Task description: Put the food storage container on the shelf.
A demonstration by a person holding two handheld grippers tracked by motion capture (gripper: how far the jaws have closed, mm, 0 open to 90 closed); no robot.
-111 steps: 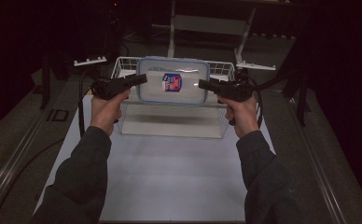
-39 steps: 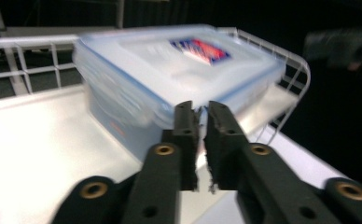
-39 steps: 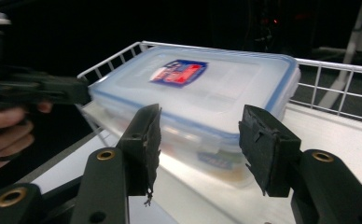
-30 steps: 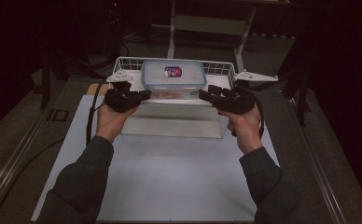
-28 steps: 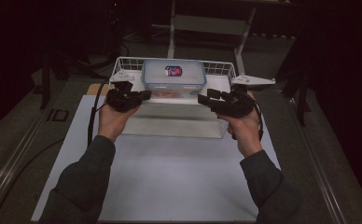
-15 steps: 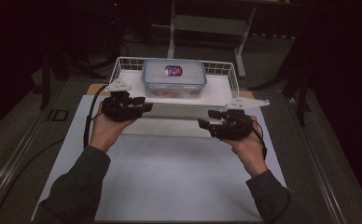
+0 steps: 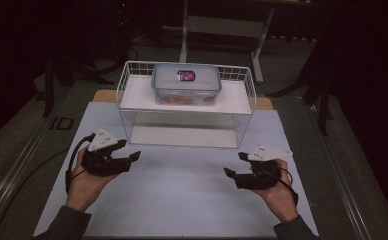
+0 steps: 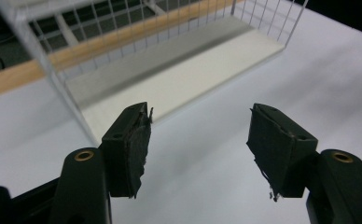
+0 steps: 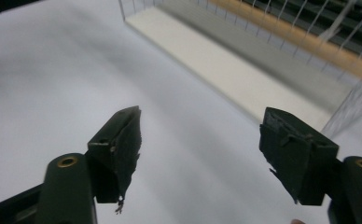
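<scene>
A clear lidded container (image 7: 186,83) with a red and blue label sits on the top shelf of a white wire rack (image 7: 123,106) at the back of the table. My left gripper (image 7: 127,152) rests low over the white mat, in front of the rack's left corner, jaws open and empty. In the left gripper view it (image 8: 200,135) points at the rack's lower shelf (image 8: 179,79). My right gripper (image 7: 235,164) hovers in front of the rack's right corner, also open and empty. In the right gripper view it (image 9: 200,140) faces the lower shelf (image 9: 244,70) at an angle.
A white mat (image 7: 182,190) covers the table between the two hands. A wooden strip (image 7: 104,96) runs behind the rack. Dark table frame rails (image 7: 12,170) flank the mat, and a metal stand (image 7: 184,30) rises beyond the table.
Both grippers let go of the container on the rack's top shelf, then drew back toward the person and dropped low over the mat. The container has stayed put for the last second.
</scene>
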